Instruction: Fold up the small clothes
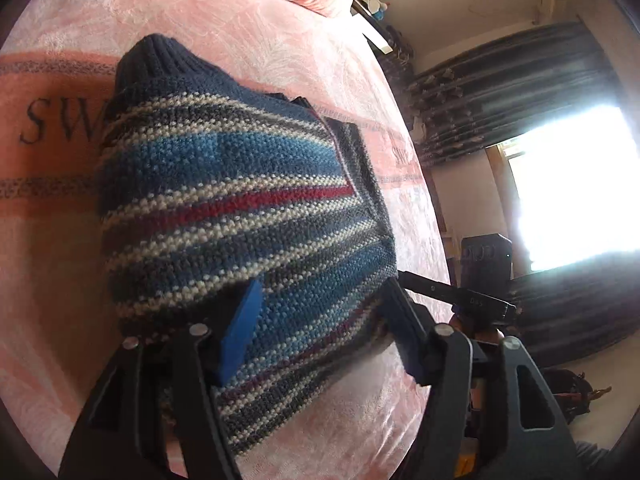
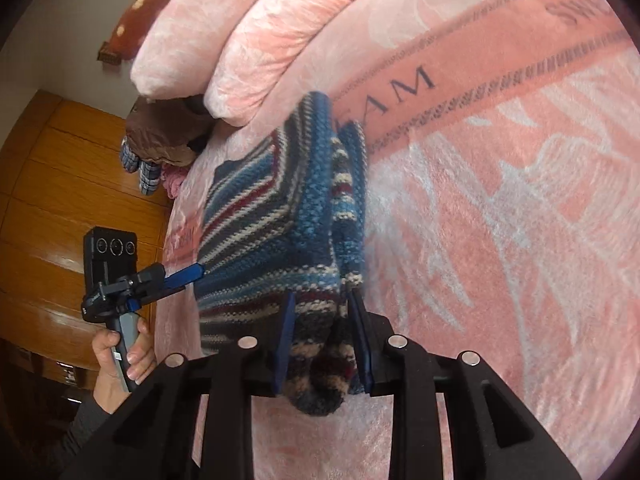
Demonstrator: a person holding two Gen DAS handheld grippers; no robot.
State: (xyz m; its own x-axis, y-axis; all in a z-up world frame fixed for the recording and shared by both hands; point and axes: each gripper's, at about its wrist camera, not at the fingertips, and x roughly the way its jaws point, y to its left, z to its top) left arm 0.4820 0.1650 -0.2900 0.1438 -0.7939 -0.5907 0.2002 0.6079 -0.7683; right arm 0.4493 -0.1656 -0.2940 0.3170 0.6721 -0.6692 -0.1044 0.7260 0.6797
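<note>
A small knitted sweater (image 1: 240, 184) with blue, white, grey and red stripes lies partly lifted over the pink bed blanket (image 1: 260, 28). My left gripper (image 1: 320, 320) is open, its fingers wide apart on either side of the sweater's near edge, and the blue pad (image 1: 240, 320) shows its bare face. In the right wrist view my right gripper (image 2: 322, 336) is shut on a bunched end of the sweater (image 2: 272, 232). The left gripper (image 2: 196, 276) touches the sweater's left edge there, held by a hand (image 2: 120, 352). The right gripper's tip (image 1: 404, 278) meets the sweater's right corner.
Folded pink quilts (image 2: 280, 20) are stacked at the head of the bed. A brown garment with checked cuffs (image 2: 160, 136) lies at the bed's edge beside a wooden wardrobe (image 2: 60, 184). Dark curtains (image 1: 500, 92) and a bright window (image 1: 572, 188) are off the bed's right side.
</note>
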